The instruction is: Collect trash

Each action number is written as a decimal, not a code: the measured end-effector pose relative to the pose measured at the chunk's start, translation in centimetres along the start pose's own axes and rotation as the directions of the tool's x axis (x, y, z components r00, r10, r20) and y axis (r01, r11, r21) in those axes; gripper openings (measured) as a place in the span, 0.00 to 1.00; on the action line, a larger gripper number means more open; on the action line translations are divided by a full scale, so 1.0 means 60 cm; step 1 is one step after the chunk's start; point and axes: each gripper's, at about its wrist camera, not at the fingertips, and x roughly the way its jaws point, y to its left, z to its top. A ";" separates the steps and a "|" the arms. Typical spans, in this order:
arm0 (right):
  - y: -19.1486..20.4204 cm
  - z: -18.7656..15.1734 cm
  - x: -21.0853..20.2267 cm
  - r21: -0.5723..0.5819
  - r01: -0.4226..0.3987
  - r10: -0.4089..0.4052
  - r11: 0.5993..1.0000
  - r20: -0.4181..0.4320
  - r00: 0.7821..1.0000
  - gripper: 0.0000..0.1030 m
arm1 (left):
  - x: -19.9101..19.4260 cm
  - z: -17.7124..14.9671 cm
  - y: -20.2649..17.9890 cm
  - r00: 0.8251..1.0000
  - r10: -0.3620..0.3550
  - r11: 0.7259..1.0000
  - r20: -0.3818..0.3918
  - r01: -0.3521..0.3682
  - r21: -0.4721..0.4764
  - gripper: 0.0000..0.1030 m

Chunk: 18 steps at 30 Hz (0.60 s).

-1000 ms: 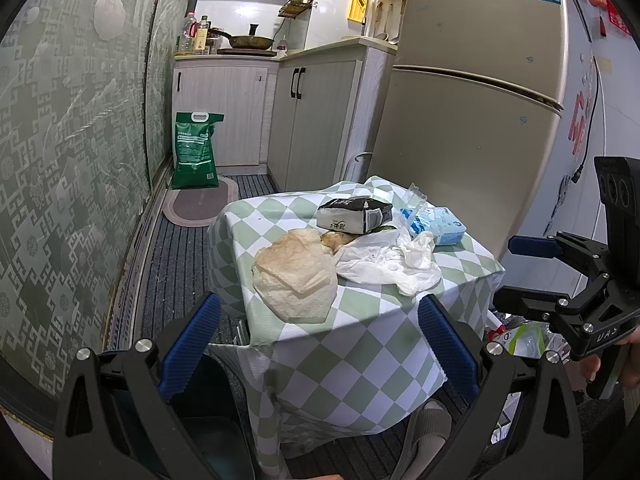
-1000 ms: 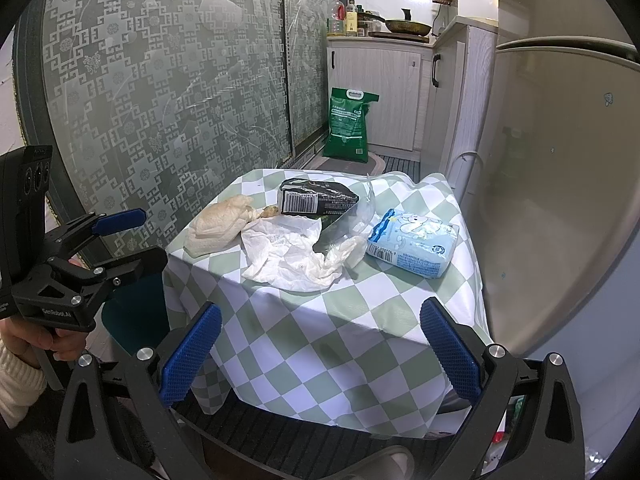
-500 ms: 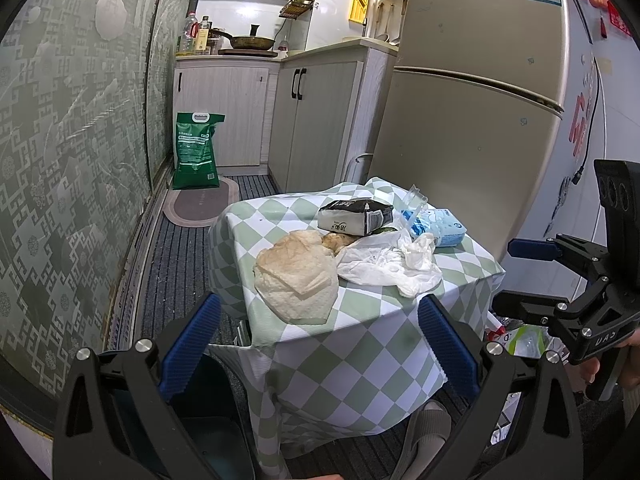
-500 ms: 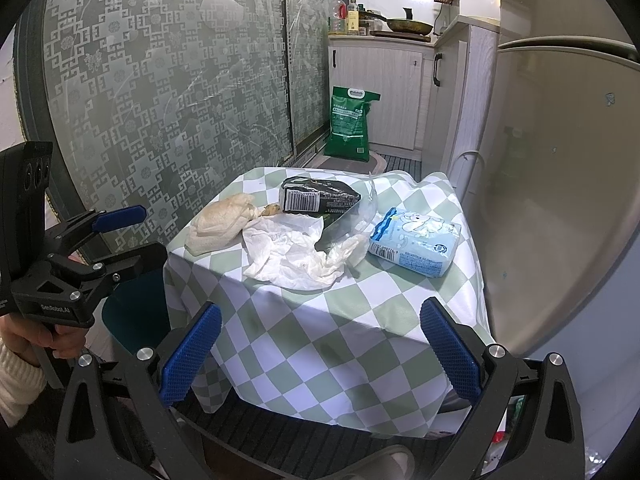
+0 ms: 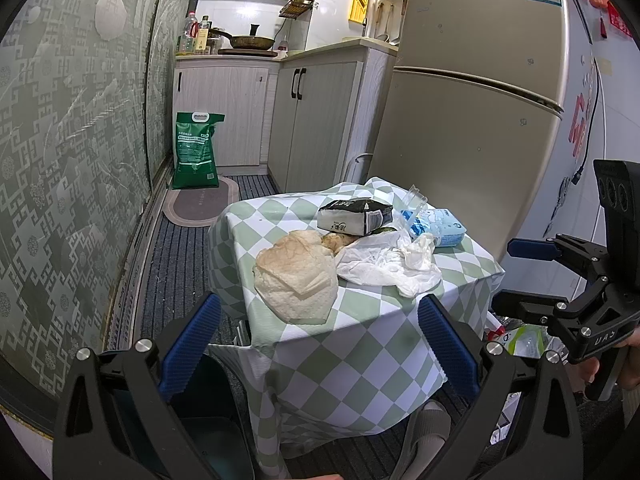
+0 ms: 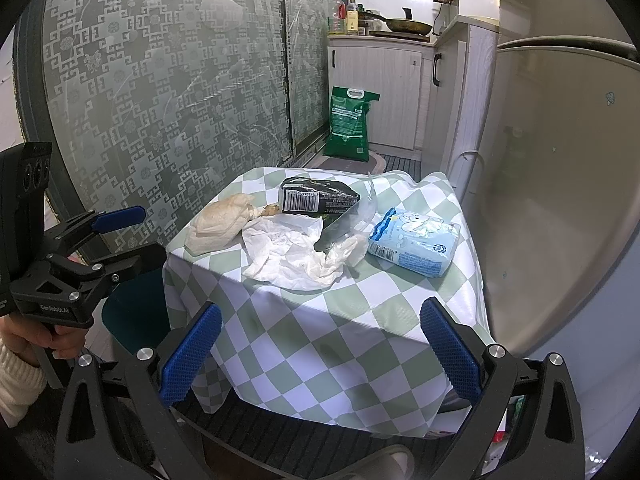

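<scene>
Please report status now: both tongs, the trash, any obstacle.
Left tongs open, empty. Right tongs open, empty. Trash untouched on checkered table: crumpled white paper, stained paper wrapper, black packet. Nothing blocking.

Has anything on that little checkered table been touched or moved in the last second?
No, nothing visibly changed. Both grippers, left and right, hang open short of the table, holding nothing. The crumpled white paper, brownish paper wad, dark packet and blue tissue pack lie where they were.
</scene>
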 end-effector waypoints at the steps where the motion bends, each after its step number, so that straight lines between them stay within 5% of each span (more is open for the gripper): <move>1: 0.000 0.000 0.000 0.000 0.001 -0.001 1.000 0.000 1.000 0.98 | 0.000 0.000 -0.001 1.000 0.000 1.000 0.000 0.000 0.001 0.97; 18: -0.014 0.013 -0.012 0.064 0.002 -0.004 0.998 0.035 0.999 0.97 | -0.008 0.013 0.029 0.999 -0.027 1.000 0.031 0.028 -0.002 0.94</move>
